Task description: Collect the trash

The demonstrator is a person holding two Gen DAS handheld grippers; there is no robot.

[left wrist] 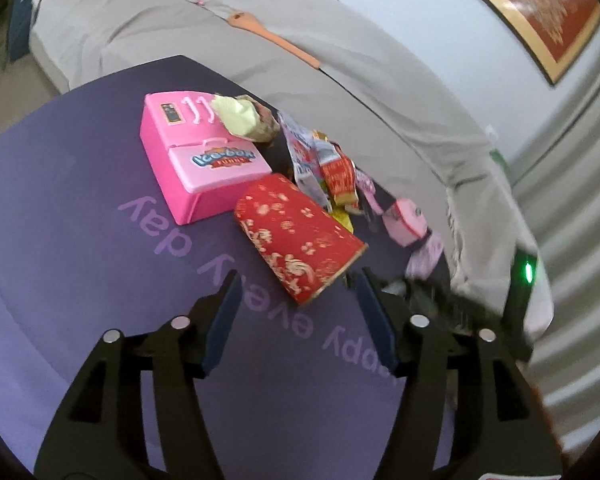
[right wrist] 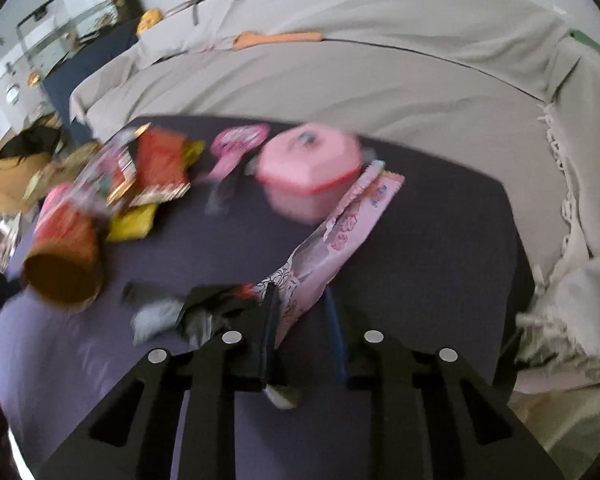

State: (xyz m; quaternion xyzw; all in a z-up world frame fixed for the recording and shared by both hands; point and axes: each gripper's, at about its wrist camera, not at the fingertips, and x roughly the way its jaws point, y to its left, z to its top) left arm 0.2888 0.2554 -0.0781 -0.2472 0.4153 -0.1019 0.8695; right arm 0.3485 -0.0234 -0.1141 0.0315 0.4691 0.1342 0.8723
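Note:
A red and gold paper cup (left wrist: 300,238) lies on its side on the purple mat (left wrist: 80,208), just ahead of my open, empty left gripper (left wrist: 298,294). Behind it lies a heap of snack wrappers (left wrist: 328,168). In the right wrist view the cup (right wrist: 66,256) shows its open mouth at the left, with red and yellow wrappers (right wrist: 156,172) behind it. A long pink wrapper (right wrist: 332,236) runs from the pink pot down between the fingers of my right gripper (right wrist: 302,312), whose jaws stand partly open around its lower end. A black and grey wrapper (right wrist: 188,312) lies left of them.
A pink toy ice box (left wrist: 196,152) with a crumpled yellow paper (left wrist: 240,116) on it stands at the mat's far left. A pink toy pot (right wrist: 308,168) and a pink toy fan (right wrist: 236,146) sit mid-mat. A grey-covered sofa (right wrist: 340,76) with an orange spatula (left wrist: 272,38) rings the mat.

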